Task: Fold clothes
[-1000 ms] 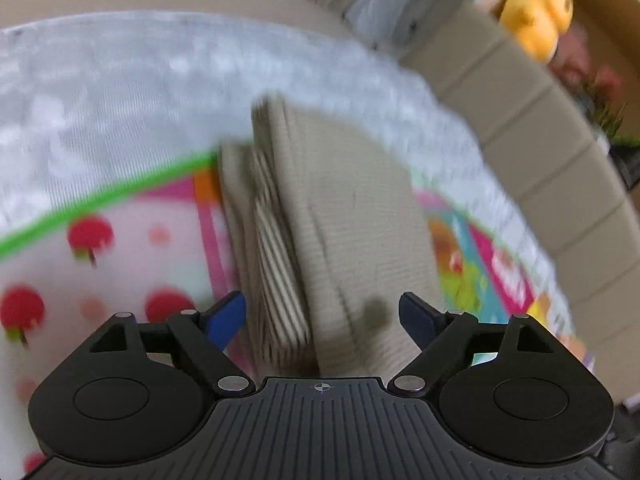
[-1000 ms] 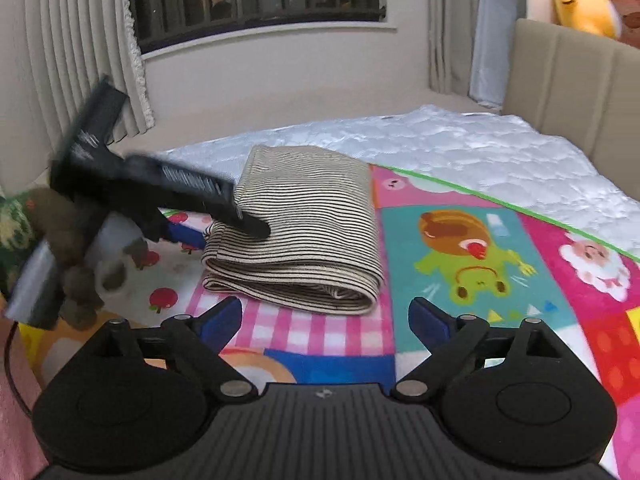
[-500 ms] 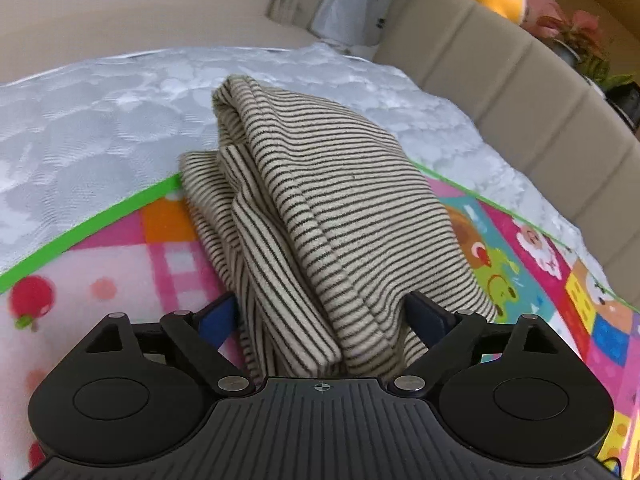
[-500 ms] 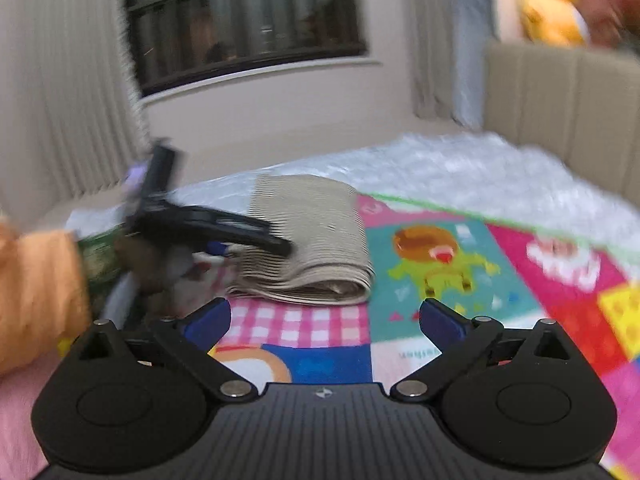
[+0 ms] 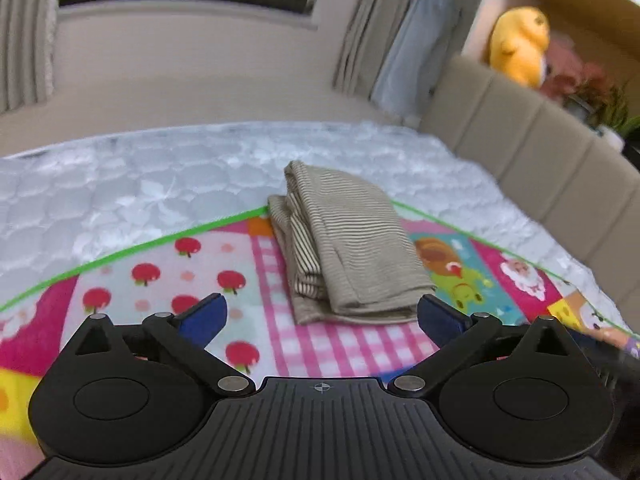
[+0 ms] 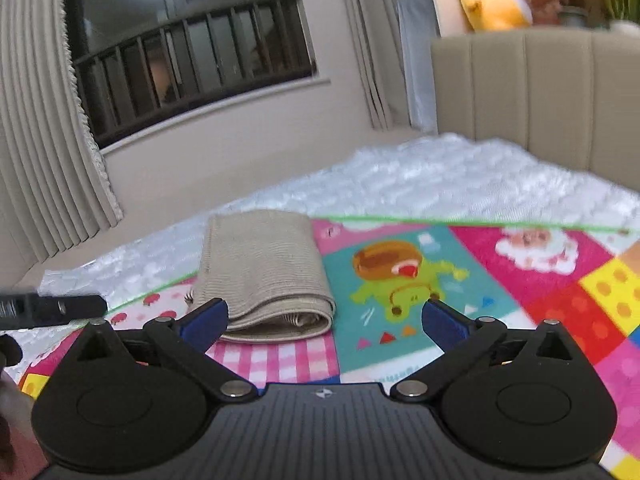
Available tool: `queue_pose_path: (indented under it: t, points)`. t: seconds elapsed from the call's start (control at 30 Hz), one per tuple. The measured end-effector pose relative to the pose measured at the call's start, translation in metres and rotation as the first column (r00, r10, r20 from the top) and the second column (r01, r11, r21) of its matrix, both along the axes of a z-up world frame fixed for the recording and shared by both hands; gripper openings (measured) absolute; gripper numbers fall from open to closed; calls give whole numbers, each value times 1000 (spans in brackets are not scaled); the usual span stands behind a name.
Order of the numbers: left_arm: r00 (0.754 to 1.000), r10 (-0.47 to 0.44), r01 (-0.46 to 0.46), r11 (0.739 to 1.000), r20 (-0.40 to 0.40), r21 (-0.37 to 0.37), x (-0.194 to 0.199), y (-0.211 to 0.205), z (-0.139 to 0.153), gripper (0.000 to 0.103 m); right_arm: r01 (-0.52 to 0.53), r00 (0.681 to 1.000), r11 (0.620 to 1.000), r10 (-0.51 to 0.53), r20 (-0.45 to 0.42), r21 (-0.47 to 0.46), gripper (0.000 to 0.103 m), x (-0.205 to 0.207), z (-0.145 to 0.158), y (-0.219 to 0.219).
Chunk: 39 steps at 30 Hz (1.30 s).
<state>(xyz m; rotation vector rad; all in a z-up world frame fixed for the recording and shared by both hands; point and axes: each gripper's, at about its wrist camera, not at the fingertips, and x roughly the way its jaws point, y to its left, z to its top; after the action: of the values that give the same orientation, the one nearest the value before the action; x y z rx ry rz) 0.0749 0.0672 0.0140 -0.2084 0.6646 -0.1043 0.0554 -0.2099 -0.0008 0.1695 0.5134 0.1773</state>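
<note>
Beige-and-dark stripes: that's the folded garment (image 5: 352, 248), lying as a neat multi-layer bundle on the play mat (image 5: 160, 264), far end just over the mat's green border onto the quilted white bedspread (image 5: 120, 176). Looks finished to me, edges stacked, nothing hanging loose. Left gripper (image 5: 320, 316) is up off it, fingers spread wide, holding nothing. Right gripper (image 6: 325, 318) same deal, released and empty, w/ the bundle just ahead, nearer its left finger. Probably both hands off bc the fold's done and pinching now would only rumple it. Mat's bright: apples, pink gingham, a cartoon frog (image 6: 400, 280) beside the garment. Soft bed underneath, so the stack could slump if nudged. Room: padded tan headboard (image 6: 540, 100), yellow plush toy (image 5: 518, 50) on the ledge above, pleated curtains (image 6: 36, 140), dark window w/ railing (image 6: 188, 60).
</note>
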Motion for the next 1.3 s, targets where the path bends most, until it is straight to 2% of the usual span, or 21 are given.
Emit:
queue_pose_path:
  t: [0.1,0.13,0.27,0.4,0.7,0.87,1.07,1.3]
  points:
    - [992,14,-26,995,122,96,-20,-16,5,103,7,1000,1000,-7,16,6,103,-6,1,-1]
    - [988,21,-37,994,150,102,-24,-19,8,103,4,1000,1000,-4,17,8,103,-7,1,-1]
    - [995,43,-51,995,92,88,-25,-29,1,103,-26,1000,999,25,18,27,103,-8,5,0]
    - [999,20,-24,989,30,148,-26,-42,-12,103,-61,998,998,61,16,-8,103,-12,8,9]
    - [1000,13,-11,989,-13,146,-32,-52,-17,103,-137,991,988,137,-7,-77,103,-13,3,25]
    - [999,29,-26,990,-22,138,-30,-50,-18,103,-72,997,990,74,14,-120,103,-12,4,21]
    - [999,33,-29,987,-25,158,-30,-54,-20,103,-29,1000,997,30,5,-67,103,-8,3,5]
    - [1000,20,-15,982,-22,190,-35,-60,-24,103,-109,994,986,111,10,-126,103,-9,-1,22]
